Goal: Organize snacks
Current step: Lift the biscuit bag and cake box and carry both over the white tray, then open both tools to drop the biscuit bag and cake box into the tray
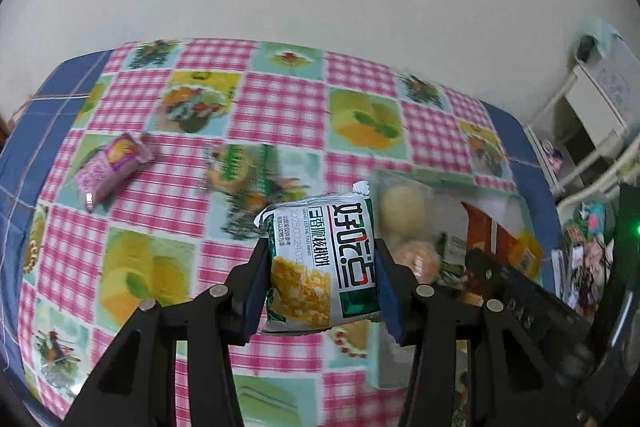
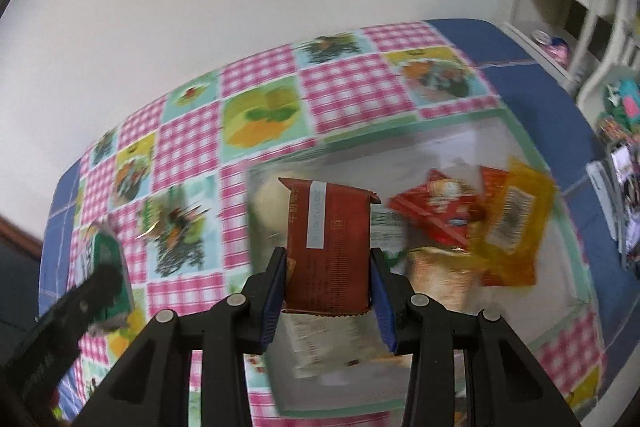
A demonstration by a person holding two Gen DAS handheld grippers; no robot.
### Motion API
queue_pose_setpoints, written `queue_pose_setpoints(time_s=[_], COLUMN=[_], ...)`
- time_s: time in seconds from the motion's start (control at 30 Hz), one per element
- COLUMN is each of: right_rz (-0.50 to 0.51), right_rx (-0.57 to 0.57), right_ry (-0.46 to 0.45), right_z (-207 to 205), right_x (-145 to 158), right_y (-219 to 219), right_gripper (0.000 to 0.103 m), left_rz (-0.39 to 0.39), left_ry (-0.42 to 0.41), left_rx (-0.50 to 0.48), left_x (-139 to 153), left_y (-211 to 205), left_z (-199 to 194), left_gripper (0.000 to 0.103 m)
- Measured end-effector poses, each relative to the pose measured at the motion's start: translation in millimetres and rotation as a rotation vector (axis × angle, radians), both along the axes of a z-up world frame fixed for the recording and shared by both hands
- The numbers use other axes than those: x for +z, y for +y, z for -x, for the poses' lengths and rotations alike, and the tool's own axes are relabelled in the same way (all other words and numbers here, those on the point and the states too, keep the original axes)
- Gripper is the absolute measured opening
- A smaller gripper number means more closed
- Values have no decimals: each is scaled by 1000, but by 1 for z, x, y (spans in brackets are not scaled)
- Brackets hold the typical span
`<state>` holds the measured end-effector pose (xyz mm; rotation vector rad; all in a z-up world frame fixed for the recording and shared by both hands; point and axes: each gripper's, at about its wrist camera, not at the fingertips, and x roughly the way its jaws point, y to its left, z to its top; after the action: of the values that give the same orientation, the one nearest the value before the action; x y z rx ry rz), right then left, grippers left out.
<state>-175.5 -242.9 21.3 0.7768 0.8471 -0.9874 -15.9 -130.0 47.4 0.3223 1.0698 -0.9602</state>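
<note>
- In the left wrist view, a purple snack packet (image 1: 113,167) lies loose at middle left on the checked tablecloth (image 1: 280,107), well apart from everything else.
- At lower centre, the left gripper (image 1: 322,279) pinches a green-and-white snack packet (image 1: 324,259) between its pads, long axis upright and running away from the claw.
- The clear tray (image 1: 516,203) lies just to the right of that packet, so the left claw likely needs only a short move rightward.
- In the right wrist view, the right gripper (image 2: 329,279) clamps narrowly on a red-brown packet (image 2: 330,243), upright, at centre.
- That packet hangs directly over the tray's left part; red and yellow packets (image 2: 480,223) lie farther right inside.
</note>
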Motion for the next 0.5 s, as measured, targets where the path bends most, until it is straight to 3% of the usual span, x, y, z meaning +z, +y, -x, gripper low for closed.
queue_pose_setpoints(time_s=[0.33,0.5], right_rz=[23,13], right_rx=[-119,-129], right_ry=[-5,-4], right_z=[60,68], right_x=[5,3], right_y=[-23,-27], right_gripper=[42,42], left_rz=[-7,-23], left_ry=[-16,-45], left_rx=[-170,-214], left_x=[-7,-14], left_y=[-32,-43], left_z=[69,89], left_gripper=[50,50])
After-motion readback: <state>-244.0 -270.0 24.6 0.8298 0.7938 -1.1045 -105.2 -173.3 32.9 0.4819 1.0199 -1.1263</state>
